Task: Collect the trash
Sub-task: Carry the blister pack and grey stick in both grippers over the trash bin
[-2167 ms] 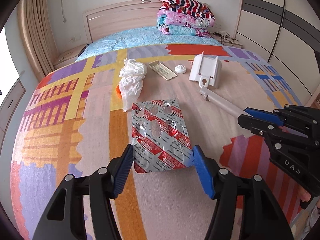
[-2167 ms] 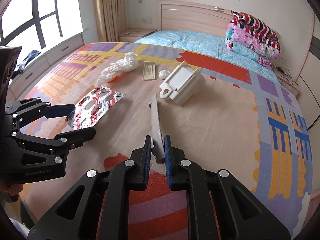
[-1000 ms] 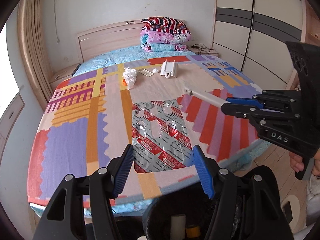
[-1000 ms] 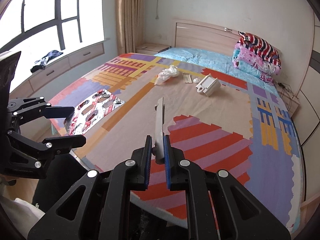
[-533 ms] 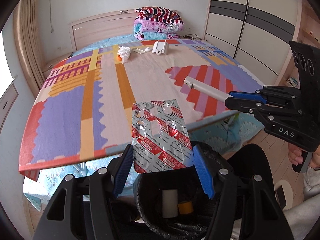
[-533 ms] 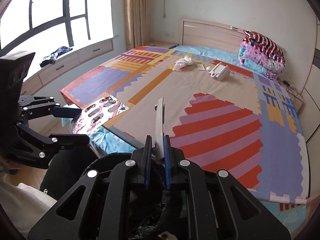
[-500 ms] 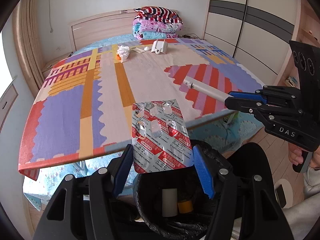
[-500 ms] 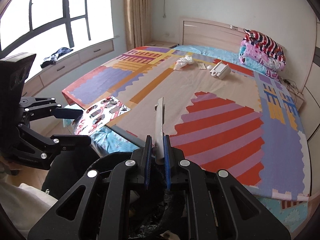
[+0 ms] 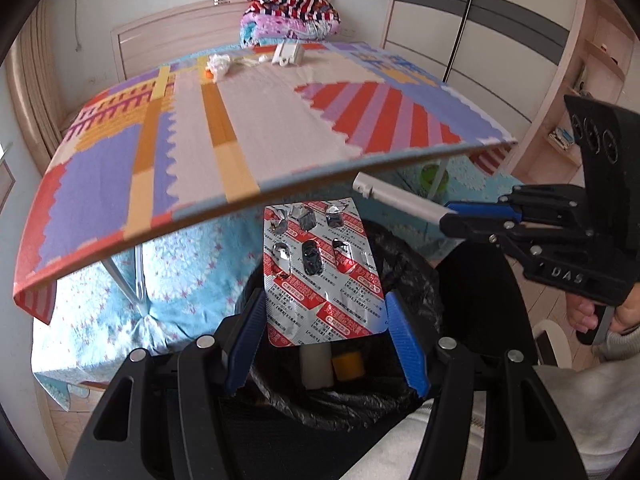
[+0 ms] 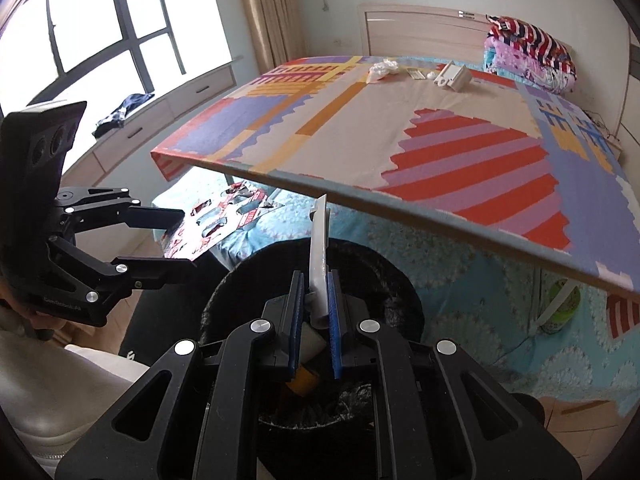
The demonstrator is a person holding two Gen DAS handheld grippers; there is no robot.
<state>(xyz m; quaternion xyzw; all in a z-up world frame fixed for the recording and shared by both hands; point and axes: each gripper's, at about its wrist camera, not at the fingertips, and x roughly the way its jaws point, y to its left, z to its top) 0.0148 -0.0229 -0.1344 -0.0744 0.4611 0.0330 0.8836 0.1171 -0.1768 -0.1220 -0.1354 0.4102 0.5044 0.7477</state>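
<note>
Now both grippers have come off the table and hang over the black bin (image 9: 416,280) at lower centre (a drop seems next), the left gripper (image 9: 326,336) clamped on the pill sheet (image 9: 320,276), the right gripper (image 10: 314,312) on the white stick (image 10: 319,248).

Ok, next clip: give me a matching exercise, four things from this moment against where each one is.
Things:
1. blister pack
2. grey strip
3. crumpled white bag
4. orange piece

Places:
A. far end of the table
B. inside the black bin
C. in the left claw
D. in the right claw

Pairs: 1-C, 2-D, 3-A, 4-B
</note>
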